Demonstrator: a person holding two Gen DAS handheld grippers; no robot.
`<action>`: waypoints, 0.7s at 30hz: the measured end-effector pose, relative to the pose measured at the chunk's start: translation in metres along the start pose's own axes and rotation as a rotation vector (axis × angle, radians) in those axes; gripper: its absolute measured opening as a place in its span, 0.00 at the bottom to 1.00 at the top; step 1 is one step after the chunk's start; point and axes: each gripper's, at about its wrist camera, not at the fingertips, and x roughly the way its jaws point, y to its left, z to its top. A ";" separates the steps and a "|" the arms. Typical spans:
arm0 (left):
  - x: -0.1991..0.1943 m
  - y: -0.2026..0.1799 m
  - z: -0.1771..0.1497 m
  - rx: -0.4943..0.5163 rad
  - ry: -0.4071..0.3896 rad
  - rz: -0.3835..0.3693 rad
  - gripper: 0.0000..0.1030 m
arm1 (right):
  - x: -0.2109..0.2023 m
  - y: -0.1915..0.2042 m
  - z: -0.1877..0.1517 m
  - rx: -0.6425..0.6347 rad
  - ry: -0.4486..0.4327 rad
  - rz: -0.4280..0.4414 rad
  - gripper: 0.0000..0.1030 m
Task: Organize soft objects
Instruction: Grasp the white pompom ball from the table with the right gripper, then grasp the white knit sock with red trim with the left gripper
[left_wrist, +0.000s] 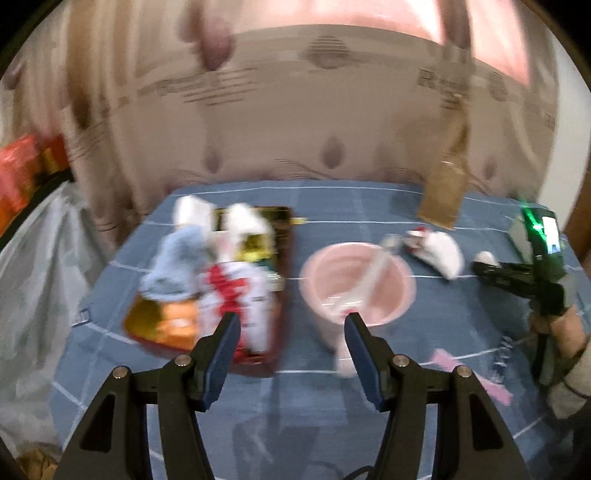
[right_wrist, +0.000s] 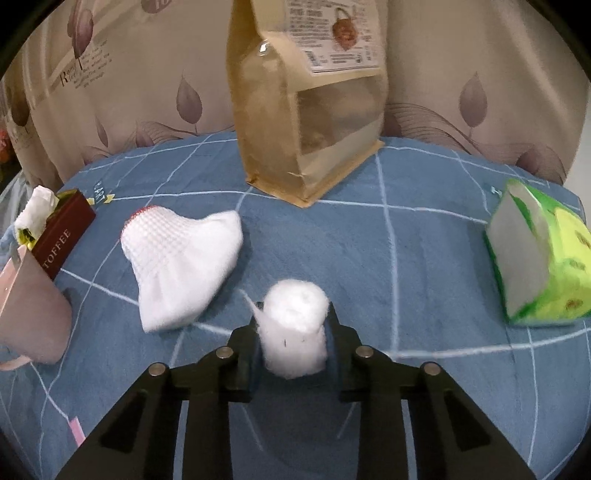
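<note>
Blue checked bedspread (right_wrist: 424, 240) is hosting the mess; right gripper (right_wrist: 293, 332) is pinching a fluffy cotton ball (right_wrist: 295, 328) around its middle, looking feather-light and squishy. Left gripper (left_wrist: 291, 332) is hanging spread, empty, near the pink bucket (left_wrist: 356, 284).

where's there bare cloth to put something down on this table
Bare blue cloth lies between the white sock, the brown paper bag and the green tissue pack. Another free strip runs in front of the pink cup, near the open left gripper. It is crowded around the toffee box, heaped with cloths. The right gripper is shut on a cotton ball.
</note>
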 end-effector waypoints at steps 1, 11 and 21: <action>0.002 -0.010 0.002 0.010 0.009 -0.031 0.58 | -0.002 -0.003 -0.002 0.004 0.000 0.000 0.24; 0.034 -0.088 0.022 0.055 0.067 -0.185 0.58 | -0.028 -0.031 -0.030 0.013 0.001 -0.039 0.24; 0.068 -0.130 0.049 0.066 0.106 -0.206 0.58 | -0.034 -0.038 -0.038 0.014 0.000 -0.044 0.24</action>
